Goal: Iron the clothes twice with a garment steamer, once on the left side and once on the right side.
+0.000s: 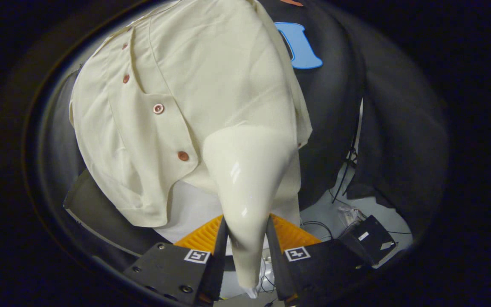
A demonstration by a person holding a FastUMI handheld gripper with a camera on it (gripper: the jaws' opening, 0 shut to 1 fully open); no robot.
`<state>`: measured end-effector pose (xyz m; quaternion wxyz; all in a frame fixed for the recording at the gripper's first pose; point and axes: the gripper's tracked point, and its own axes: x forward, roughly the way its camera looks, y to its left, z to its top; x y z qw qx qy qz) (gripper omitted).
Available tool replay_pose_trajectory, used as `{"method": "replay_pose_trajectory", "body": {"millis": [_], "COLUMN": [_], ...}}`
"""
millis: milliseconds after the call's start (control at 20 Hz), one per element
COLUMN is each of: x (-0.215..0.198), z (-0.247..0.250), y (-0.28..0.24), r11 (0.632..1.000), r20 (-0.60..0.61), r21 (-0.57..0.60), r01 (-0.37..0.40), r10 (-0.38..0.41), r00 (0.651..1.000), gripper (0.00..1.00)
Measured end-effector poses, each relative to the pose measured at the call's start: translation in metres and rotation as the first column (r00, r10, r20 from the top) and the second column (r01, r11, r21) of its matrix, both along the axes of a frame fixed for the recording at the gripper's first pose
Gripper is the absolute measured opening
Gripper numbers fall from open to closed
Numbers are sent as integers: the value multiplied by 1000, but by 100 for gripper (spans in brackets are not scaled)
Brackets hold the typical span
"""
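Note:
A cream-white garment steamer stands up between my fingers, its handle narrow at the bottom and its head widening toward the cloth. My gripper is shut on the steamer's handle, one finger pressing on each side. The steamer's head lies against a cream button-front shirt that hangs just ahead. The head meets the shirt's lower part, to the right of the placket with its brown buttons. The shirt's hem hangs loose to the left of the fingers.
Black cloth forms the wall behind and to the right of the shirt. A dark board edge runs below the hem on the left. On the pale floor to the right lie thin cables and a small black box.

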<state>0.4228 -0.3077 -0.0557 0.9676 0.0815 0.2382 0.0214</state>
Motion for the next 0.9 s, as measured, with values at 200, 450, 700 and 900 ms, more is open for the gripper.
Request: {"method": "replay_pose_trajectory", "body": {"millis": [200,450,700,900], "x": [-6,-11,-28,-53], "z": [-26,-45,-42,-18], "y": [2,8,16,23], "r11": [1000,1000,1000,999], "r20": [-39,-51,-40,-8], "r21": [5,28,29,43], "r01": [4,3,-9,15], "r10": [-4,-2,10,-14], "r00": [999,999,999,1000], "gripper": [49,49,49,49]}}
